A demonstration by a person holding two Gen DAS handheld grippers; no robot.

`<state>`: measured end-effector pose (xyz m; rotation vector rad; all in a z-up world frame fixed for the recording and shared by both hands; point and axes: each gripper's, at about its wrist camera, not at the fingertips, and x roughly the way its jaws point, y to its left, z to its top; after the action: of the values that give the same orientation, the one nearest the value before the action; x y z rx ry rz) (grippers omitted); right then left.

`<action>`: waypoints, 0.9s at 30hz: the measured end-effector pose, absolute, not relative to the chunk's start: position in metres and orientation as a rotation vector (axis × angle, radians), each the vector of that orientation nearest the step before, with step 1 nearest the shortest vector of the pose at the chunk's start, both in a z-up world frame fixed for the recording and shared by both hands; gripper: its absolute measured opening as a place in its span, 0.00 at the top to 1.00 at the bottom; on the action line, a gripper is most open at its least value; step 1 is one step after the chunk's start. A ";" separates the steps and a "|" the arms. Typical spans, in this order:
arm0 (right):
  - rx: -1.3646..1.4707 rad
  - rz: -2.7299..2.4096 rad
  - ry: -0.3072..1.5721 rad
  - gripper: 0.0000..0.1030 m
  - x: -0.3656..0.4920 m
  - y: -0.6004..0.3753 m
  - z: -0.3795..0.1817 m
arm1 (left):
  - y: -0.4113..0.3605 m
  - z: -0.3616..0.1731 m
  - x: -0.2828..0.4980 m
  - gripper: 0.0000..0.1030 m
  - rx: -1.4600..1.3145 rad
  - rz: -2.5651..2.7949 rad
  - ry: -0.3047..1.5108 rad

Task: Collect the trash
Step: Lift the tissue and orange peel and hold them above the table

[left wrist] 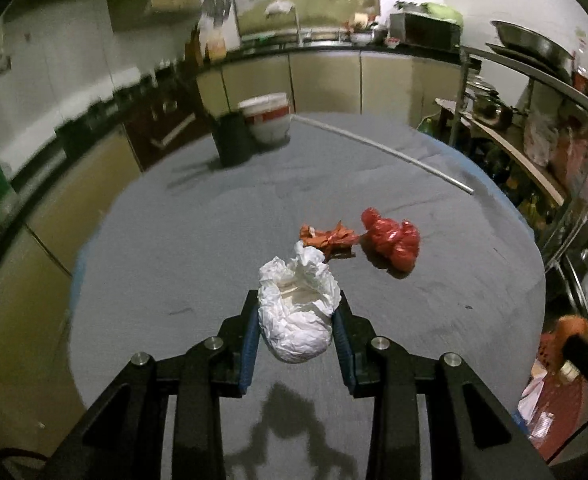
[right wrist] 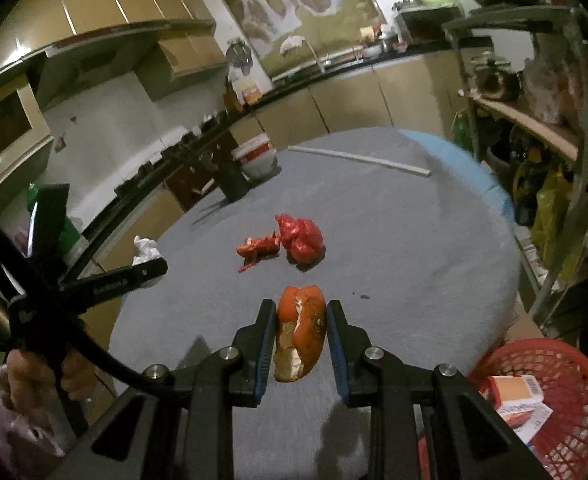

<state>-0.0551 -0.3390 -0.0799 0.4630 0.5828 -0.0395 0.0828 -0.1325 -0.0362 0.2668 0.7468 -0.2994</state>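
Note:
My left gripper [left wrist: 297, 308] is shut on a crumpled white tissue wad [left wrist: 298, 320], held above the grey tablecloth [left wrist: 197, 248]. My right gripper [right wrist: 300, 312] is shut on a piece of orange peel [right wrist: 300, 334], also lifted off the table. On the cloth ahead lie a crumpled red plastic bag [left wrist: 394, 240] [right wrist: 300, 238] and an orange-red wrapper scrap [left wrist: 328, 238] [right wrist: 257, 248] just left of it. In the right wrist view the left gripper [right wrist: 149, 264] shows at the left edge with the white tissue [right wrist: 145, 250] at its tip.
A red mesh basket [right wrist: 562, 364] with packaging in it stands low at the right of the table. A white bucket [left wrist: 267, 116] and a dark cup [left wrist: 231, 140] sit at the table's far edge, and a white rod [left wrist: 382, 150] lies across the far right. Metal shelves [left wrist: 554, 120] stand at the right.

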 end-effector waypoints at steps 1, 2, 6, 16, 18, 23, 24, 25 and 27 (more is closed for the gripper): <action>0.461 -0.042 0.572 0.73 -0.060 -0.338 -0.076 | -0.133 -0.032 0.074 0.66 0.278 -0.297 0.729; 0.458 -0.043 0.561 0.73 -0.067 -0.338 -0.071 | -0.133 -0.029 0.068 0.66 0.286 -0.296 0.715; 0.456 -0.044 0.526 0.73 -0.088 -0.335 -0.060 | -0.133 -0.014 0.039 0.66 0.311 -0.300 0.660; 0.430 -0.048 0.472 0.73 -0.130 -0.329 -0.040 | -0.140 -0.003 0.004 0.65 0.327 -0.323 0.605; 0.424 -0.053 0.464 0.73 -0.135 -0.329 -0.038 | -0.142 -0.003 0.001 0.65 0.331 -0.328 0.605; 0.429 -0.059 0.455 0.73 -0.143 -0.333 -0.037 | -0.143 -0.004 -0.004 0.65 0.332 -0.330 0.607; 0.430 -0.060 0.455 0.73 -0.144 -0.333 -0.037 | -0.143 -0.004 -0.004 0.65 0.331 -0.331 0.608; 0.431 -0.059 0.455 0.73 -0.144 -0.333 -0.037 | -0.143 -0.004 -0.004 0.65 0.330 -0.331 0.610; 0.429 -0.058 0.457 0.73 -0.144 -0.332 -0.036 | -0.143 -0.005 -0.006 0.65 0.330 -0.331 0.610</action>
<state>-0.1437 -0.3323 -0.0363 0.4289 0.4566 -0.0578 -0.0056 -0.1433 -0.0052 0.3302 0.6097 -0.3314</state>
